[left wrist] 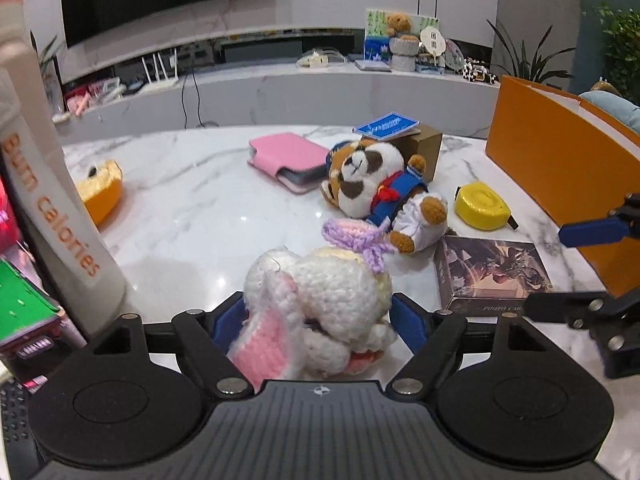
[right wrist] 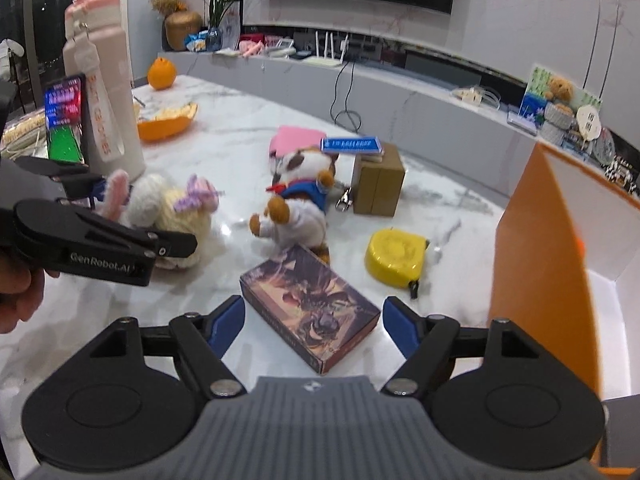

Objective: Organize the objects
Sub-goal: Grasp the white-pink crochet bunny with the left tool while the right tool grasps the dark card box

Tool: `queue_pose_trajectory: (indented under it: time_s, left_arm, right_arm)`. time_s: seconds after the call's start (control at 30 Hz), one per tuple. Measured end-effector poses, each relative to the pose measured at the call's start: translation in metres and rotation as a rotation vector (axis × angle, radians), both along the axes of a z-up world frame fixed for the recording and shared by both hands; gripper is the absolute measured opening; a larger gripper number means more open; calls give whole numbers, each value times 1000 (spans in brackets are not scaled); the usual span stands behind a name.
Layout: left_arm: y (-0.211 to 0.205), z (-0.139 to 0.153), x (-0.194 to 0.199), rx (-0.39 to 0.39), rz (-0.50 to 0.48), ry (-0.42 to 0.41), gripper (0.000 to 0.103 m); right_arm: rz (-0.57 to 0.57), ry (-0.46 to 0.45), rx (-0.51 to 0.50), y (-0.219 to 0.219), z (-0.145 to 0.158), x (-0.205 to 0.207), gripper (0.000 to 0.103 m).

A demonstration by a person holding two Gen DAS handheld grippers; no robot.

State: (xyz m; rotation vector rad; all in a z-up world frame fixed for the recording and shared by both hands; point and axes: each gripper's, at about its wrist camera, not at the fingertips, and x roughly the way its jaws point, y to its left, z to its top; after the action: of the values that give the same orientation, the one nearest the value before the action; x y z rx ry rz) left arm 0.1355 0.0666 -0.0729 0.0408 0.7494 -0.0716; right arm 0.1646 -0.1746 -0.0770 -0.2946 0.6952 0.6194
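My left gripper has its blue pads on both sides of a white crocheted bunny with pink ears and a purple bow, gripping it on the marble table. The bunny also shows in the right wrist view. My right gripper is open over a dark picture box, which lies between its fingers untouched. A raccoon plush in blue clothes lies behind the bunny. A yellow tape measure lies to its right.
An orange open box stands at the right edge, white inside. A tall white bottle and a green-topped pack stand left. A pink wallet, a brown carton and an orange peel lie farther back.
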Motion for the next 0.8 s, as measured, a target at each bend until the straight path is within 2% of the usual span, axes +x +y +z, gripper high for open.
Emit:
queue_pose_trajectory:
  time_s: [0.17,0.27,0.33,0.63,0.8]
  left_arm:
    - [5,-3,0,-57,-5,11,86]
    - [7,-3,-1,-69,-10,18,84]
    - [8,-3,-2,-80,-8,27,82]
    - [2,-6,-12,-68,-3,52,81]
    - [-1,-5,-17,-72,1,57,81]
  right_arm:
    - [1,32,4,6,-15,13,77]
    - [4,18,-4,9,-22,18,85]
    - [6,9,-8,12,-25,22,86]
    - [34,-3,-24,22,-38,31,91]
    - [44,3,20,19,-41,35,93]
